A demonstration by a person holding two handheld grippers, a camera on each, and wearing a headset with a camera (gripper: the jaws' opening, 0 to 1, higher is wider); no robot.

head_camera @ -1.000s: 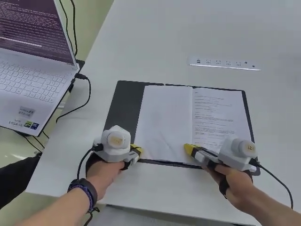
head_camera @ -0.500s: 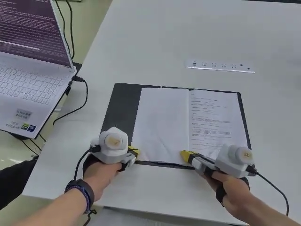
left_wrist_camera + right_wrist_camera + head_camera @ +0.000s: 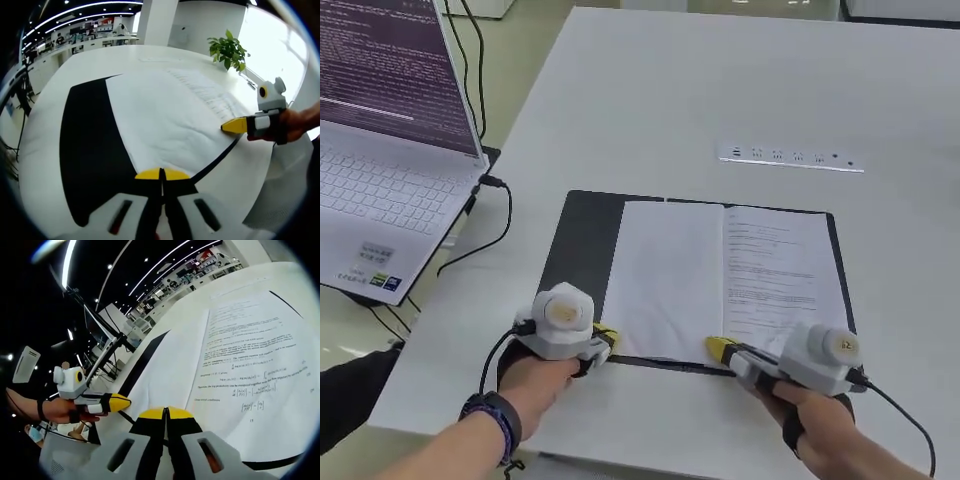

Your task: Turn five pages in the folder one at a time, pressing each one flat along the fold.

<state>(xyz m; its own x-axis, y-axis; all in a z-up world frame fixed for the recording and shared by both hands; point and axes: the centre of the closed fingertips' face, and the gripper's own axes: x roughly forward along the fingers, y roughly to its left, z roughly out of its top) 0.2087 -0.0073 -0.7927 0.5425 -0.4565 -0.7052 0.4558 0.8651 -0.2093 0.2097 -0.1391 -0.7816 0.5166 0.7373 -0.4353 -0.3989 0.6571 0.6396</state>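
While the black open folder (image 3: 582, 245) is lying on the white table (image 3: 720, 80), the left gripper (image 3: 606, 338) and right gripper (image 3: 718, 347) are resting at its near edge, jaws pressed together, gripping nothing.

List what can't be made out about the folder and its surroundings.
Printed page text: too small in head view, blurred in right gripper view.
Pages beneath: hidden by it and the blank page.
Laptop: cut off by head view's left edge.
Socket strip markings: too small, head view.
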